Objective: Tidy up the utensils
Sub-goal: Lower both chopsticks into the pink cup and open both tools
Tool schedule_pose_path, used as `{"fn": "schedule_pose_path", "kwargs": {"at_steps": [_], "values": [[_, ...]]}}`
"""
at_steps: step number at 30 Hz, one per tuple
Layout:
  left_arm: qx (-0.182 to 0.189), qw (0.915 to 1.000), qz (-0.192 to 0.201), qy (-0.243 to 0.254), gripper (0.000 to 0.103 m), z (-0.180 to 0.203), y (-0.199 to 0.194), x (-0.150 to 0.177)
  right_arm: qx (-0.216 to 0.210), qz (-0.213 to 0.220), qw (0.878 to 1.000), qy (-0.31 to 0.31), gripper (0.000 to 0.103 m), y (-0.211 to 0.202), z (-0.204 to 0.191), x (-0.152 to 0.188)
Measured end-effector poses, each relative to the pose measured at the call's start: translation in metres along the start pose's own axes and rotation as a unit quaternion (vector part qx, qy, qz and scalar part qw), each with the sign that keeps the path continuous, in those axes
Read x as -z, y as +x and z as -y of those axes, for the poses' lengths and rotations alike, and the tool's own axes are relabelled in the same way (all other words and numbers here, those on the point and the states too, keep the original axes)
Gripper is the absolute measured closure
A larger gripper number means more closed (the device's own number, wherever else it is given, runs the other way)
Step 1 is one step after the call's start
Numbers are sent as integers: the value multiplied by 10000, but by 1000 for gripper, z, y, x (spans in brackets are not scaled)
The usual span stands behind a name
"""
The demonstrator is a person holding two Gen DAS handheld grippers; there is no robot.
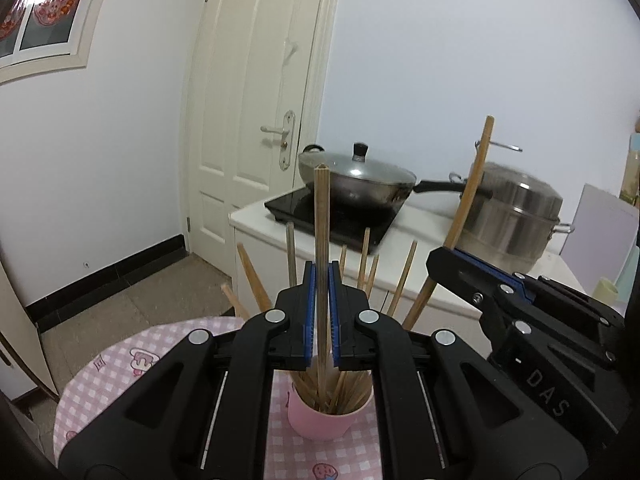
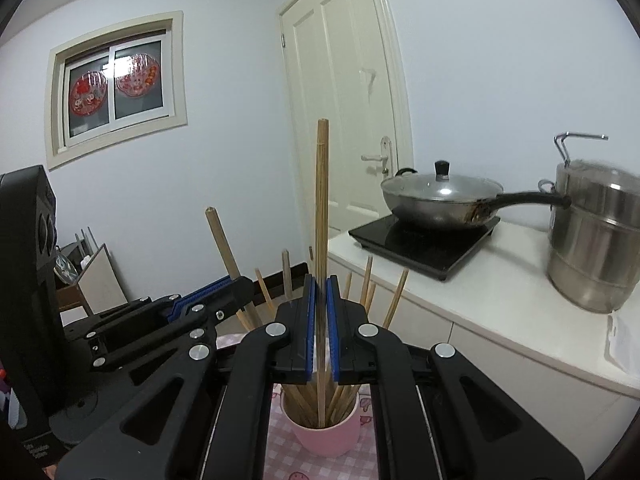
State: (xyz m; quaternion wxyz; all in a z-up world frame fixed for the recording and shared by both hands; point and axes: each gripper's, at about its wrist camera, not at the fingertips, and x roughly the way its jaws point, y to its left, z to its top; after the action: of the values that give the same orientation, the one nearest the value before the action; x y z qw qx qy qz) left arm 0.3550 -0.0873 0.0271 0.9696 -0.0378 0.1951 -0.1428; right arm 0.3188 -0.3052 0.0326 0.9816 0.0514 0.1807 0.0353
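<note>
Left gripper (image 1: 322,304) and right gripper (image 2: 320,312) each clamp one upright chopstick (image 1: 321,248) at frame centre, tips inside the pink cup (image 1: 324,420) at lower centre. Likely risk: crowded sticks block insertion, or sideways force tips the cup.

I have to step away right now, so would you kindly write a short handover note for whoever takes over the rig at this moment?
Left gripper: shut on one chopstick, held upright, lower end down in the pink cup.
Right gripper: shut on a second chopstick, also upright with its tip in the same cup.
Things: the cup stands on the pink checked tablecloth and already holds a bundle of other chopsticks, fanned outward.
Done: most chopsticks are in the cup.
Left: both held chopsticks probably just need releasing into the cup, then withdraw each gripper. Whether more utensils wait elsewhere is not in view.
</note>
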Motion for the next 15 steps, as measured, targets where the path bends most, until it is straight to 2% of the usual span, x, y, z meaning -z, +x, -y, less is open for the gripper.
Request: {"fn": "schedule_pose_path", "kwargs": {"at_steps": [9,15], "values": [[21,9995,-298,34,96,-1,17,26,-2,-270,9995,157,99,13,11,28],[-18,9995,-307,113,96,0,17,35,-5,-478,9985,276,99,19,17,45]]}}
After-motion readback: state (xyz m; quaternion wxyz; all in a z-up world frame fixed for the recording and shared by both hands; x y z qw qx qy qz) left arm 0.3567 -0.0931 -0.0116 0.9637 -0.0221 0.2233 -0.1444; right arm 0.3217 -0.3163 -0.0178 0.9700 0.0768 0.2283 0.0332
